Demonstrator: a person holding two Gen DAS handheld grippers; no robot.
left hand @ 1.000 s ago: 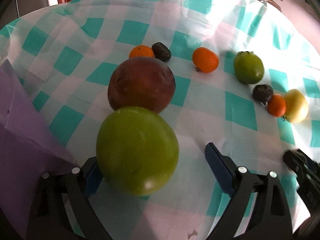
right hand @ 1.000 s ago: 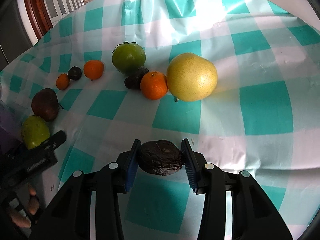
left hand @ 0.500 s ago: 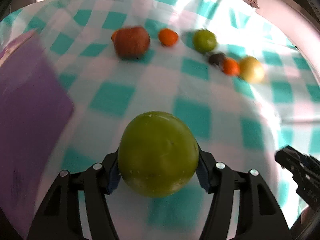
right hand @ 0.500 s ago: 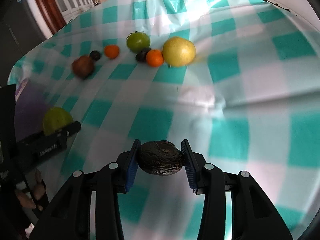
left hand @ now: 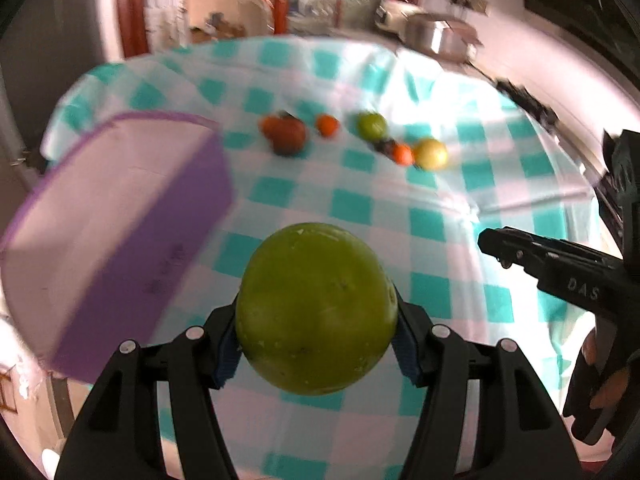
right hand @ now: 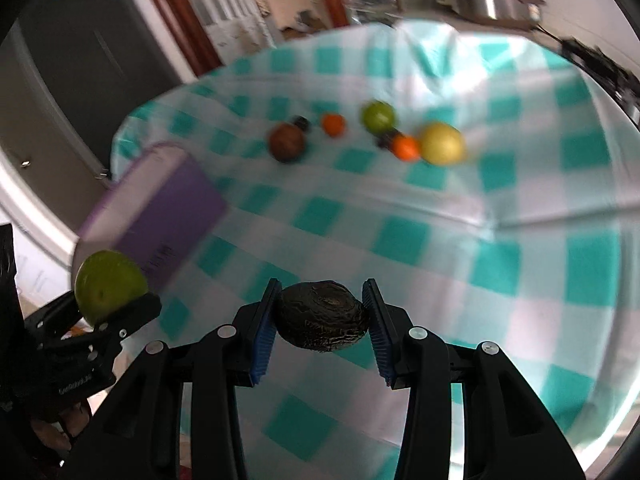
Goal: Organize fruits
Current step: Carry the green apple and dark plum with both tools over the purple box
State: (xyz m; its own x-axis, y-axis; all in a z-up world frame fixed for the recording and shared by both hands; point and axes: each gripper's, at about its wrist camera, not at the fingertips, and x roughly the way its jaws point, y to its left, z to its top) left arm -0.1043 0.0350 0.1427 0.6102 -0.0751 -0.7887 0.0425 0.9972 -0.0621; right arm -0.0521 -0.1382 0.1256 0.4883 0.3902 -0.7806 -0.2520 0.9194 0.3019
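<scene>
My left gripper (left hand: 316, 338) is shut on a large green apple (left hand: 314, 308) and holds it high above the checked tablecloth (left hand: 360, 208). My right gripper (right hand: 320, 326) is shut on a dark wrinkled avocado (right hand: 322, 316), also lifted well above the cloth. A purple box (left hand: 116, 216) stands at the left; it also shows in the right wrist view (right hand: 160, 204). Far back lie a dark red apple (left hand: 288, 136), an orange (left hand: 327, 125), a green tomato (left hand: 372, 125), a small orange (left hand: 401, 153) and a yellow fruit (left hand: 431, 154).
The left gripper with its green apple (right hand: 110, 284) shows at the left of the right wrist view. The right gripper's body (left hand: 560, 272) shows at the right of the left wrist view. Metal pots (left hand: 436, 32) stand behind the table. A dark cabinet (right hand: 80, 60) stands at the left.
The left gripper closed on the green apple. Both grippers have risen and pulled back from the fruit row, each carrying its fruit. The purple box now shows in both views.
</scene>
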